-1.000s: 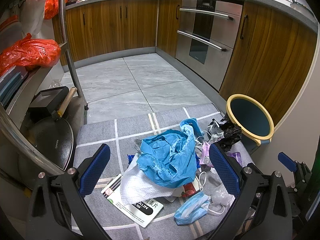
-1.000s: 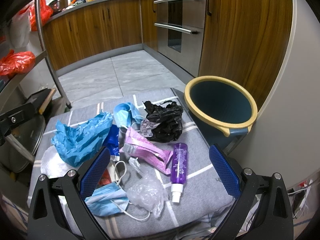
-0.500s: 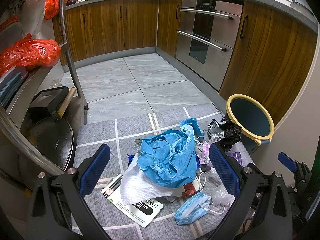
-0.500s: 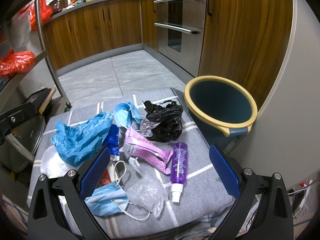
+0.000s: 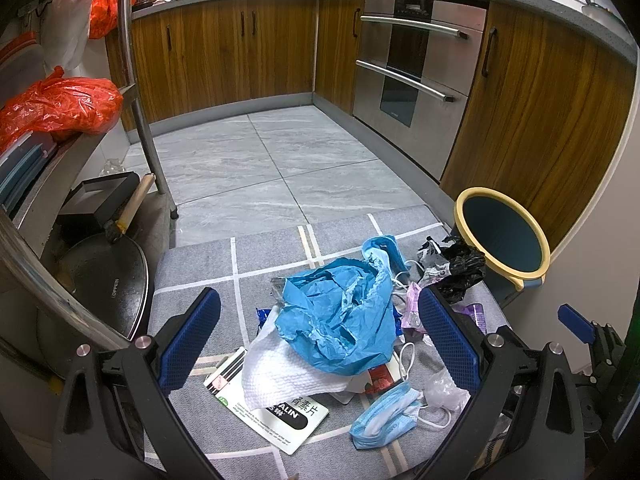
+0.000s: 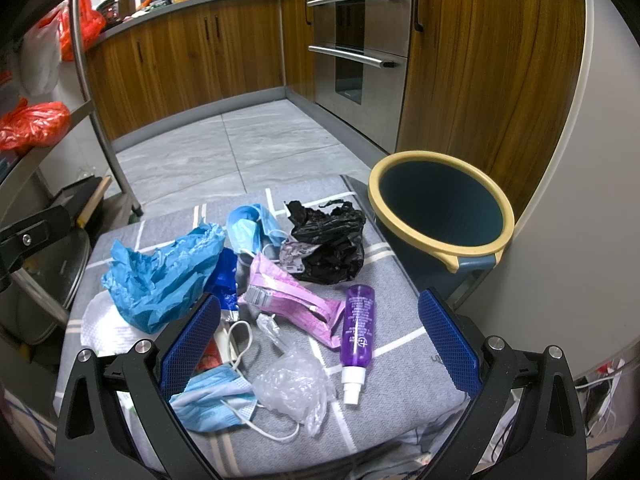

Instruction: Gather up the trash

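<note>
Trash (image 6: 248,280) lies heaped on grey cloth (image 6: 400,280): crumpled bags, masks, bottle.

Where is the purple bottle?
In the right wrist view, the purple bottle lies on the grey mat, right of the pink wrapper and below the black bag, near the bin.

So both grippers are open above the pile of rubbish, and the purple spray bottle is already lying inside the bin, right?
Not quite. Both grippers, left and right, are open above the pile, but the purple spray bottle lies on the grey mat, beside the bin. The right wrist view shows it clearly.
</note>
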A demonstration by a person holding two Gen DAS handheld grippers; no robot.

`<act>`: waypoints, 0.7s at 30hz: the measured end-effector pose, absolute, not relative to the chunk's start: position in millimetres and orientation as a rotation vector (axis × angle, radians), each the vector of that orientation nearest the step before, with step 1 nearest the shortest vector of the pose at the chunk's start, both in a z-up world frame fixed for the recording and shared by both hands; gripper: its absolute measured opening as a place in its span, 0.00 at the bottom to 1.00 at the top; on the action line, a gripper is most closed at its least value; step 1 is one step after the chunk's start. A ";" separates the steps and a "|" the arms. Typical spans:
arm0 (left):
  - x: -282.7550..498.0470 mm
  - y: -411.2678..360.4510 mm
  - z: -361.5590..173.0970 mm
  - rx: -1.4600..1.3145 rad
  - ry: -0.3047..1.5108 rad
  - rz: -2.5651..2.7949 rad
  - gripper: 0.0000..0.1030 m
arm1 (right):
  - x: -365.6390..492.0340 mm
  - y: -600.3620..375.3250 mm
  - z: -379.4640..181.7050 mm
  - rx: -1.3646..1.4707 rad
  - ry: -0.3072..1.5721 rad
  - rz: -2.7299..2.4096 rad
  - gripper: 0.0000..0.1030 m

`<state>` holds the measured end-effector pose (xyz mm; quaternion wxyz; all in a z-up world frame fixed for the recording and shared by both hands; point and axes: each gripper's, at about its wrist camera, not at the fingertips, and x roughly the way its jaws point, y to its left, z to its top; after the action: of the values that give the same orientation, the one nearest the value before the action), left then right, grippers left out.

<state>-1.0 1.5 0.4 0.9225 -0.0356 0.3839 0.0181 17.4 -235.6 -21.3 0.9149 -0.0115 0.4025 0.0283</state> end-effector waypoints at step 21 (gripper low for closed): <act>40.7 -2.7 -19.9 0.003 0.785 -0.092 0.95 | 37.6 -304.9 -50.2 0.235 0.916 -0.063 0.95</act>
<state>40.7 -2.7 -19.9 0.9229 0.0012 0.3823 -0.0446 37.6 -304.9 -50.2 0.8898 0.1131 0.4410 -0.0305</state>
